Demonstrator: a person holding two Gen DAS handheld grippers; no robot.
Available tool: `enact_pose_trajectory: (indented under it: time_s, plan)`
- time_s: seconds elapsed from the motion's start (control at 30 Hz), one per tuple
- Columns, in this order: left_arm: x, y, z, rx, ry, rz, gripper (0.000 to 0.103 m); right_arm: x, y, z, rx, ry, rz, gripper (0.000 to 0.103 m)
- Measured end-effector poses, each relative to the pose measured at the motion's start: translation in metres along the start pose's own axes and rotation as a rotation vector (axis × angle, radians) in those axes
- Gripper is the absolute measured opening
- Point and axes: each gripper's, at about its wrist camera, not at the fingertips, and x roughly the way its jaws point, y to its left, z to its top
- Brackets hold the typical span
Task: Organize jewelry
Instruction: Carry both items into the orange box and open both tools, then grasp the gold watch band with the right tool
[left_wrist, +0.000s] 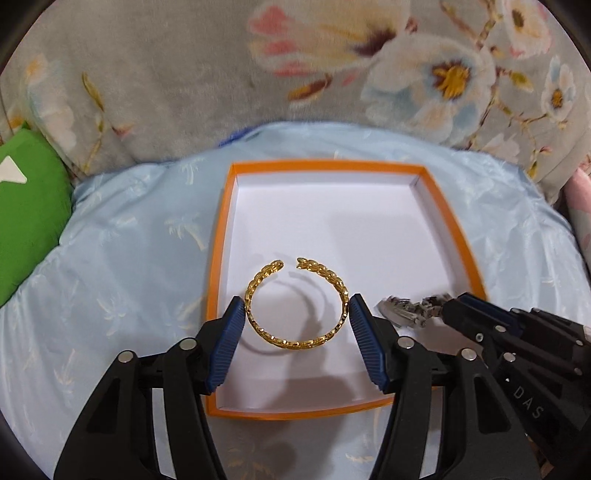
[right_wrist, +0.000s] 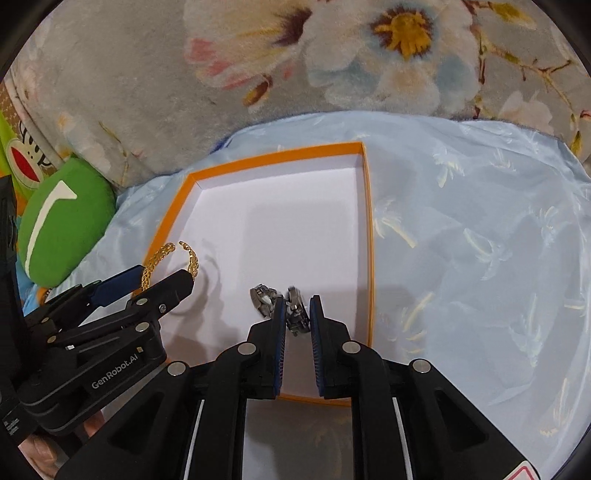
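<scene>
Holding the gold bracelet (left_wrist: 297, 304) between its pads over the orange box (left_wrist: 221, 236), the left tool (left_wrist: 297, 314) must let it down inside, while the right tool (right_wrist: 297, 314), nearly closed, pinches a silver piece (right_wrist: 264, 299) there too.

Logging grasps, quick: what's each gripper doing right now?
Left gripper: shut on the gold bangle, over the orange box.
Right gripper: shut on the silver piece.

Open gold bangle (left_wrist: 297, 304) and blurred, seemingly silver piece (left_wrist: 410, 308) over orange tray (left_wrist: 218, 258).
</scene>
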Motion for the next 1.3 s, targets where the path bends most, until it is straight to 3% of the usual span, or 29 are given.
enact_pose_trajectory:
  time_s: [0.07, 0.1, 0.33, 0.7, 0.8, 0.97, 1.03, 1.1, 1.17, 1.3]
  plan:
    - [0.005, 0.000, -0.004, 0.009, 0.024, 0.012, 0.066, 0.000, 0.002, -0.004, -0.014, 0.000, -0.016, 0.032]
    - [0.005, 0.001, -0.007, 0.018, 0.023, 0.023, 0.070, -0.001, 0.002, -0.006, -0.017, 0.000, -0.016, 0.032]
    - [-0.010, -0.007, -0.032, 0.109, 0.032, 0.052, 0.070, -0.016, 0.007, -0.028, -0.023, 0.024, -0.023, 0.028]
    - [-0.060, -0.001, -0.079, 0.111, 0.063, 0.007, 0.070, -0.059, 0.016, -0.079, -0.011, 0.076, 0.031, 0.028]
    - [-0.069, -0.002, -0.086, 0.110, 0.063, 0.010, 0.070, -0.070, 0.022, -0.087, -0.039, 0.063, 0.006, 0.028]
    - [-0.114, 0.008, -0.091, 0.060, -0.055, 0.004, 0.072, -0.126, 0.013, -0.096, -0.017, -0.053, -0.012, 0.035]
    - [-0.144, 0.017, -0.096, 0.042, -0.129, 0.011, 0.087, -0.150, -0.001, -0.112, 0.015, -0.069, -0.020, 0.039]
    - [-0.171, 0.028, -0.108, 0.017, -0.179, 0.022, 0.092, -0.166, -0.015, -0.132, 0.045, -0.066, -0.021, 0.039]
    - [-0.187, 0.039, -0.122, -0.010, -0.180, 0.027, 0.092, -0.177, -0.027, -0.155, 0.072, -0.055, -0.022, 0.039]
    - [-0.196, 0.064, -0.163, -0.113, -0.102, 0.011, 0.092, -0.185, -0.035, -0.192, 0.065, -0.036, -0.024, 0.039]
